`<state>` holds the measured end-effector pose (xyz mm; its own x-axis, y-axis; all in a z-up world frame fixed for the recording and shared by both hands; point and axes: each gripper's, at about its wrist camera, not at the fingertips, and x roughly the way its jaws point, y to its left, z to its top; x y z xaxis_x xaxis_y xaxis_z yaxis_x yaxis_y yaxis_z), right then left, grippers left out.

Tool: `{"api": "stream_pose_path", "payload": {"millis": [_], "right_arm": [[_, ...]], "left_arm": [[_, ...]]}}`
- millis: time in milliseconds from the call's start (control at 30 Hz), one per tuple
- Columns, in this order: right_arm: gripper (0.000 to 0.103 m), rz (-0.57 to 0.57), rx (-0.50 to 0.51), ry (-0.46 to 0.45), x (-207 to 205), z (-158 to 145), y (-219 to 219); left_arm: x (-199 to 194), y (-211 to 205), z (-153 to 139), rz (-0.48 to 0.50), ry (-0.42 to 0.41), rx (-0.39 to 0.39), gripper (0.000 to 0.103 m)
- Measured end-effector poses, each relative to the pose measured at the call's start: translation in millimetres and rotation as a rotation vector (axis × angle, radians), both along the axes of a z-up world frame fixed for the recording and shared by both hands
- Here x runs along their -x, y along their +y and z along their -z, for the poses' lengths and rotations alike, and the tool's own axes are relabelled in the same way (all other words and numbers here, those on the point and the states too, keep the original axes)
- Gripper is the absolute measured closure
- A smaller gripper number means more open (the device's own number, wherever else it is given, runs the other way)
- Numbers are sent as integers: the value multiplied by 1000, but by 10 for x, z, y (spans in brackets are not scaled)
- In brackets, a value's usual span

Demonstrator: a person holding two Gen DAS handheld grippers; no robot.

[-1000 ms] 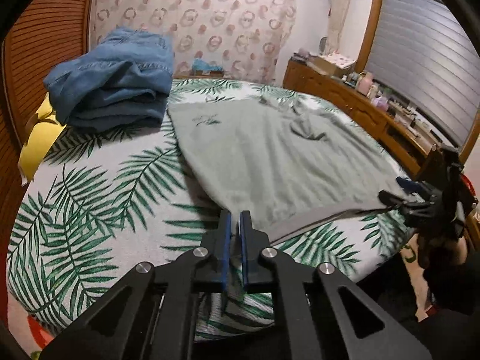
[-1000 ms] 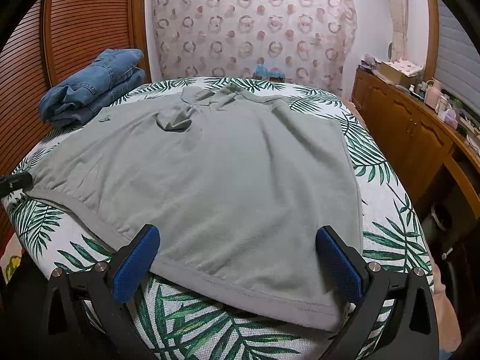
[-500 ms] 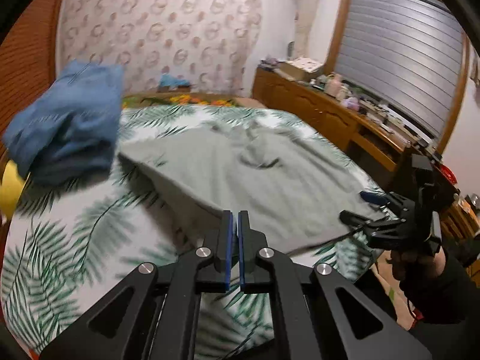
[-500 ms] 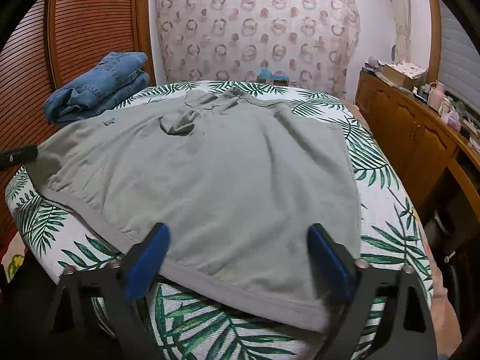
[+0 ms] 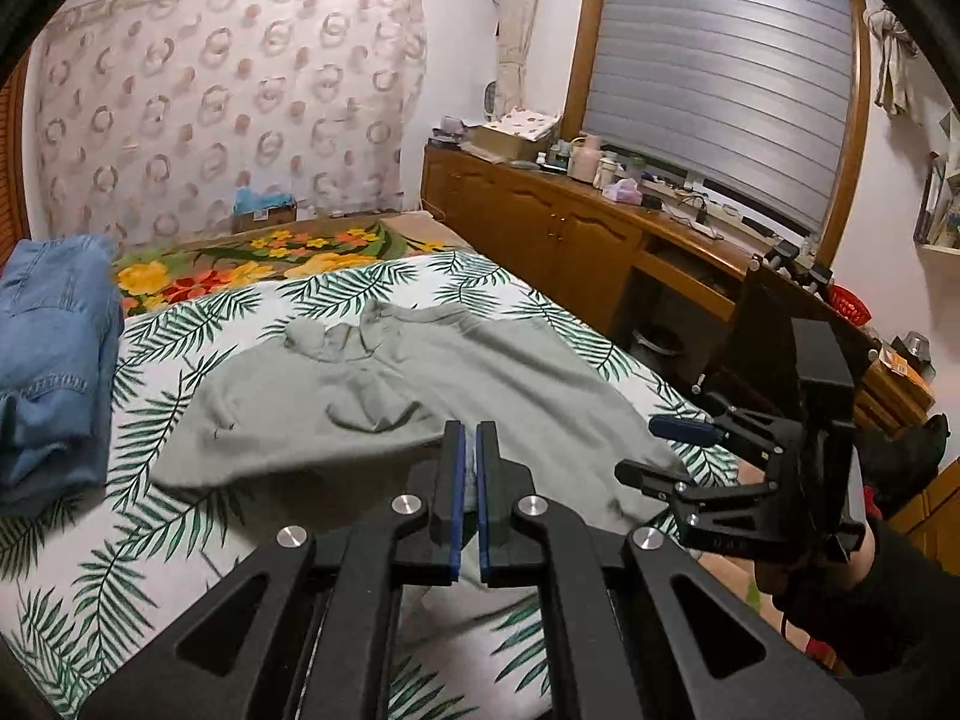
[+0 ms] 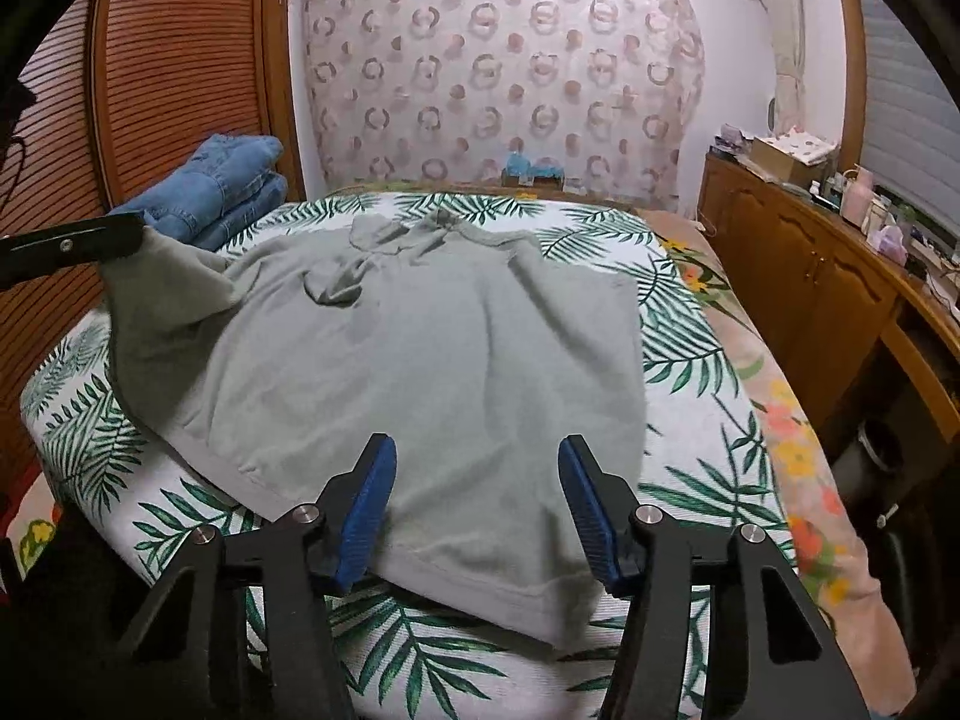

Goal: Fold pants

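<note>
Grey pants (image 6: 420,360) on bed (image 6: 690,408) | left gripper (image 5: 470,462) clamped on corner, lifted | right gripper (image 6: 477,504) released, hem between fingers (image 6: 366,510)

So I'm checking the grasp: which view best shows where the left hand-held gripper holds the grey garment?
The right wrist view: the left hand-held gripper lifts the grey fabric garment's corner. The left wrist view shows only shut fingers hiding the pinch.

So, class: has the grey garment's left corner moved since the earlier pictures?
Yes. The left gripper has lifted the grey garment's corner off the palm-print bedsheet, up level with the folded jeans.
</note>
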<state>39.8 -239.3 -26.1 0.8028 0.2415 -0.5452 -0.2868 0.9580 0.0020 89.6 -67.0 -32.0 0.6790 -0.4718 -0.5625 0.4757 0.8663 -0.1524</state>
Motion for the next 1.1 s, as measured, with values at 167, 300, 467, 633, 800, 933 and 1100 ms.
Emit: {"api": "stream_pose_path", "payload": {"millis": [167, 300, 467, 633, 800, 933, 1100], "right_arm": [[45, -4, -13, -9, -13, -2, 6], [45, -11, -17, -9, -49, 28, 54], [45, -30, -23, -3, -117, 50, 124], [45, -65, -38, 2, -156, 42, 176], [54, -118, -43, 5, -183, 47, 297], [57, -169, -42, 6, -200, 43, 400], [57, -219, -23, 9, -267, 34, 524]], "left_arm": [[-20, 27, 14, -16, 13, 11, 99], [-52, 66, 62, -67, 19, -32, 97], [-48, 280, 120, -138, 16, -33, 34], [-14, 526, 302, -198, 43, -38, 22], [33, 647, 551, -243, 77, -96, 22], [58, 652, 681, -228, 117, -90, 22], [111, 628, 802, -206, 144, -93, 22]]}}
